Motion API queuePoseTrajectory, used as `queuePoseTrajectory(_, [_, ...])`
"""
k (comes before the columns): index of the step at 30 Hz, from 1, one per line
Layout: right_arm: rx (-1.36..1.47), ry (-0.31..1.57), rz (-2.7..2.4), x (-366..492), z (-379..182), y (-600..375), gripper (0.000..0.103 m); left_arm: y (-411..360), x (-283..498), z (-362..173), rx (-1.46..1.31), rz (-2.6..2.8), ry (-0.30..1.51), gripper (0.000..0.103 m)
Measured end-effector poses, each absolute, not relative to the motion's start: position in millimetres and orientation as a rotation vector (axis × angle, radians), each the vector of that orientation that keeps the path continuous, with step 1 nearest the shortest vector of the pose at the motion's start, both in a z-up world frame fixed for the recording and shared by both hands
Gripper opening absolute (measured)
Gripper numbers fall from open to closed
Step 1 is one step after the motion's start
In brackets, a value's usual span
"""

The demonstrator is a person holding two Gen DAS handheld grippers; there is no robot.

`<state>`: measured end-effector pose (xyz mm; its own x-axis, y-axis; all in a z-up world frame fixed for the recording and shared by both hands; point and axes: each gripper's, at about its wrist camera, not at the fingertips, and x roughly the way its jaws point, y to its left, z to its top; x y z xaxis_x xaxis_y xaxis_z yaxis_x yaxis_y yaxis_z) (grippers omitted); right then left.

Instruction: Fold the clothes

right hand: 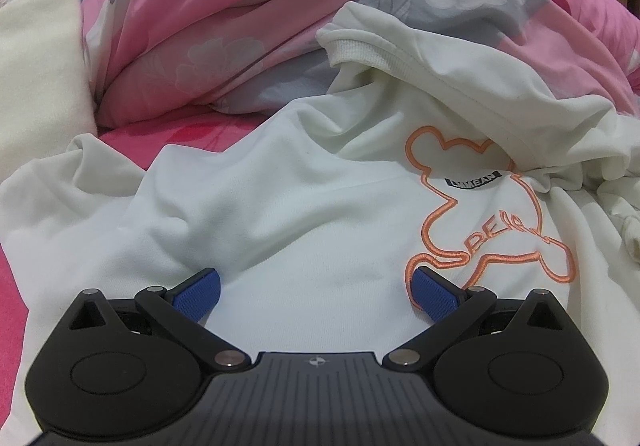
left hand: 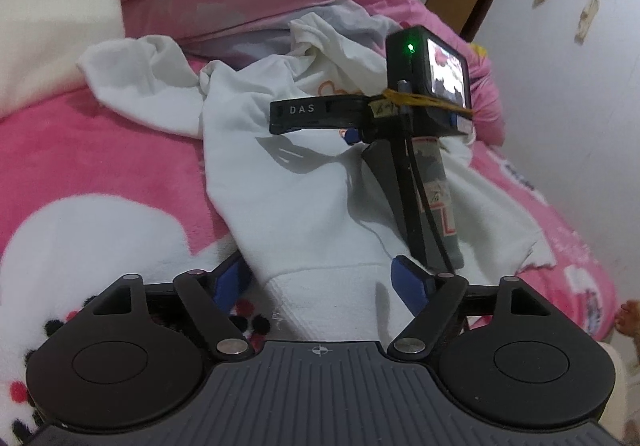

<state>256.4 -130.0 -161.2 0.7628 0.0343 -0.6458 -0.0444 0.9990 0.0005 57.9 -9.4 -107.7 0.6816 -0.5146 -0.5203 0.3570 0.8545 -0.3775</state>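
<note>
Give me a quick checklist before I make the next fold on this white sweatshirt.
1. Left tongs open, pads clear of cloth: ok.
2. Right tongs open over the shirt front: ok.
3. White sweatshirt lying flat: not ok, rumpled.
4. Cuffed sleeve laid out: not ok, it is flopped over the orange bear outline.
5. Ribbed hem between the left tongs: ok.
6. Far sleeve position: cannot tell.

"DAS" marks the right tool (left hand: 354, 134); the white shirt (right hand: 300, 206) reads "BEA".
</note>
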Motion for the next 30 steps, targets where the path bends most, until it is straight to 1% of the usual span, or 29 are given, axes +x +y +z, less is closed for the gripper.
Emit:
queuePoseTrajectory(2, [-0.015,0.701,0.043,256.3,-161.2,-129.8,0.103,-12.2,57.7,-107.5,-0.255,-0.479,0.659,0.081])
queuePoseTrajectory(9, [-0.015,0.700,0.042,256.2,-161.6,-129.7,0.103,-13.8,63.1,-106.0,-0.297,-0.443,0.671,0.081])
queuePoseTrajectory(30, [-0.060,0.711,0.174,251.0,-161.1,-149.1,0.103,-41.7,69.6,-100.8,-0.260,-0.413,0.697,0.081])
